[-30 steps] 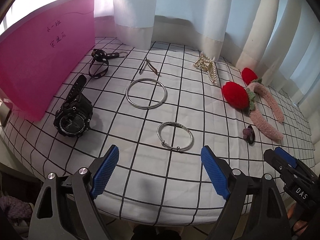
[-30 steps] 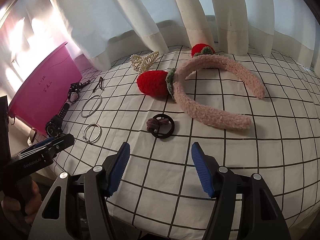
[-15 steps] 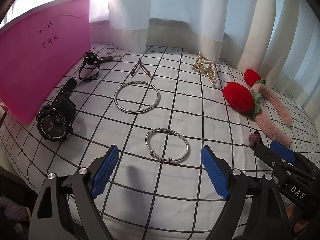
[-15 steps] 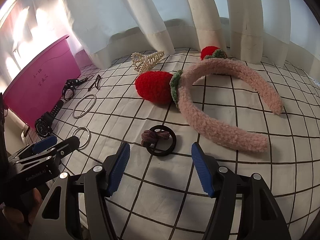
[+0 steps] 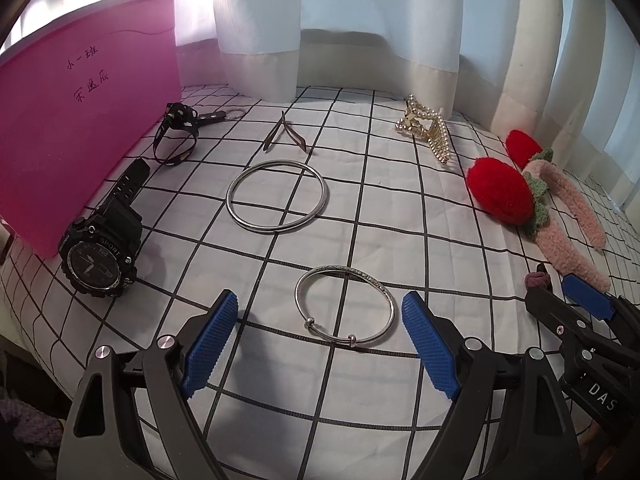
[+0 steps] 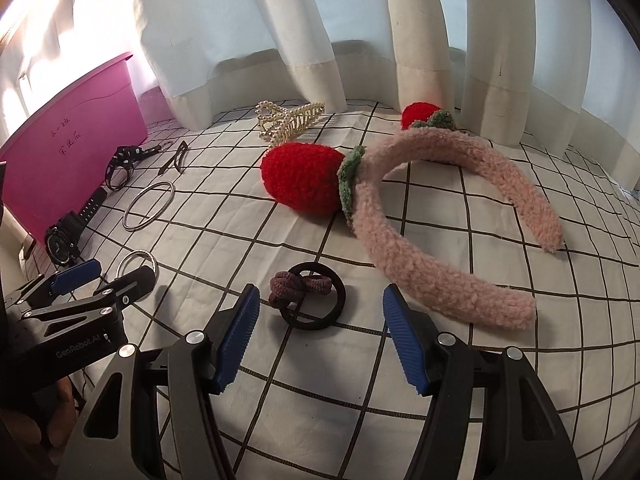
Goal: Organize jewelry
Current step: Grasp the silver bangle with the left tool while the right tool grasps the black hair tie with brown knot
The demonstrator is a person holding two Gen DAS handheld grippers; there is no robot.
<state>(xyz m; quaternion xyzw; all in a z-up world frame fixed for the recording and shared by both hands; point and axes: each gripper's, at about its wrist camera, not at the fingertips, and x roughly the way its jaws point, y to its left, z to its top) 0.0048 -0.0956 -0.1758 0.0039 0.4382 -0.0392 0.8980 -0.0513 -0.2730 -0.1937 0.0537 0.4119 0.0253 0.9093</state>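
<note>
Pink bin, inside hidden, possibly empty. Left gripper gapes wide above silver bangle; right gripper parted near hair tie, holding nothing.

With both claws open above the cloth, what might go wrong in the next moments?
1. The small silver bangle lies flat and thin on the soft checked cloth; the left claw may pinch fabric or slip off.
2. The right claw may grab only the purple hair tie, not the black ring under it.
3. The claws are close and might collide.
</note>
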